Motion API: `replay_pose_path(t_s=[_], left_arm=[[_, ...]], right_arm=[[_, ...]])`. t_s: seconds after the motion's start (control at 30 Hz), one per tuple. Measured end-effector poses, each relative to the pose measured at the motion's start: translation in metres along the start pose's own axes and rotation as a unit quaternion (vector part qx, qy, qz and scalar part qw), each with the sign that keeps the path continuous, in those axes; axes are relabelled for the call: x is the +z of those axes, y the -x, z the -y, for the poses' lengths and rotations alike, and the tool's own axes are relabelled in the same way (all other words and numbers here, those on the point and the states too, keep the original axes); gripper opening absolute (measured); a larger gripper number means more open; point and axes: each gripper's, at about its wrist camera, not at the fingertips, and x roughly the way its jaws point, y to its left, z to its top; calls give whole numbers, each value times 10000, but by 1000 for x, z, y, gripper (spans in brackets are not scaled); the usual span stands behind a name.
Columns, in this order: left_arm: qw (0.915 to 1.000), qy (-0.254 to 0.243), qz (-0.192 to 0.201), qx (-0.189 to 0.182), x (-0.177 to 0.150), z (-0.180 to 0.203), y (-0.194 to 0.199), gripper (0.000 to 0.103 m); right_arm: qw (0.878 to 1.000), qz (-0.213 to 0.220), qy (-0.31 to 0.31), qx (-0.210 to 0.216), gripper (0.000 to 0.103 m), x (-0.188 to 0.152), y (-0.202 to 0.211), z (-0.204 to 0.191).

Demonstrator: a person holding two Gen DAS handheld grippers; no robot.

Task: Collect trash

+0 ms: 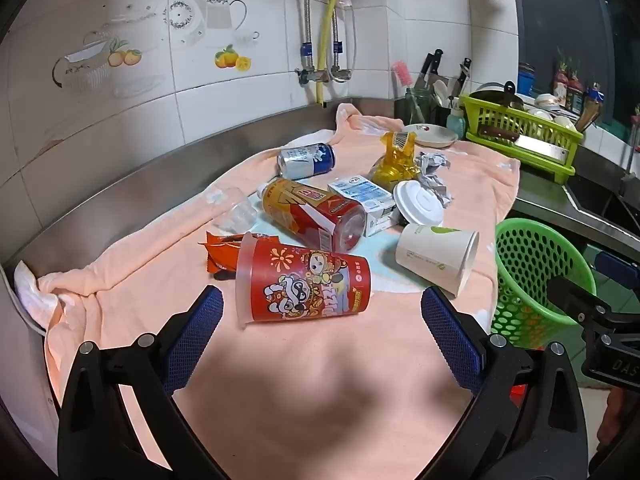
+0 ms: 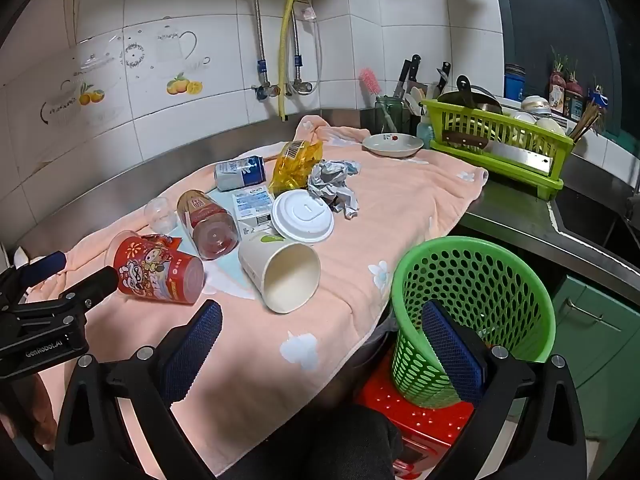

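Trash lies on a pink towel (image 1: 280, 380): a red cartoon cup (image 1: 304, 286) on its side, a white paper cup (image 1: 436, 258), a red-labelled bottle (image 1: 312, 212), a white lid (image 1: 418, 204), a milk carton (image 1: 360, 196), a blue-and-silver can (image 1: 306, 160), a yellow wrapper (image 1: 394, 160), crumpled foil (image 1: 434, 172), an orange wrapper (image 1: 222, 252) and a clear cup (image 1: 236, 210). My left gripper (image 1: 322, 308) is open, just short of the red cup (image 2: 158, 274). My right gripper (image 2: 320, 320) is open and empty, above the towel's edge beside the green mesh basket (image 2: 472, 312).
The basket (image 1: 536, 276) stands on a red stool (image 2: 420, 420) below the counter edge. At the back are a plate (image 2: 392, 144), a green dish rack (image 2: 500, 144) with a cleaver, knives and a sink (image 2: 592, 220) to the right. Tiled wall behind.
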Motion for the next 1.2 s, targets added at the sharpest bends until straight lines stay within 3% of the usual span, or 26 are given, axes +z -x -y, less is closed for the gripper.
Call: replay_pose_path(t_s=[1.2], left_arm=[[9999,112,-55,-17,-2,-2,-2,98]], right_arm=[[10000,-11,-4,16,97,0,-1,-4]])
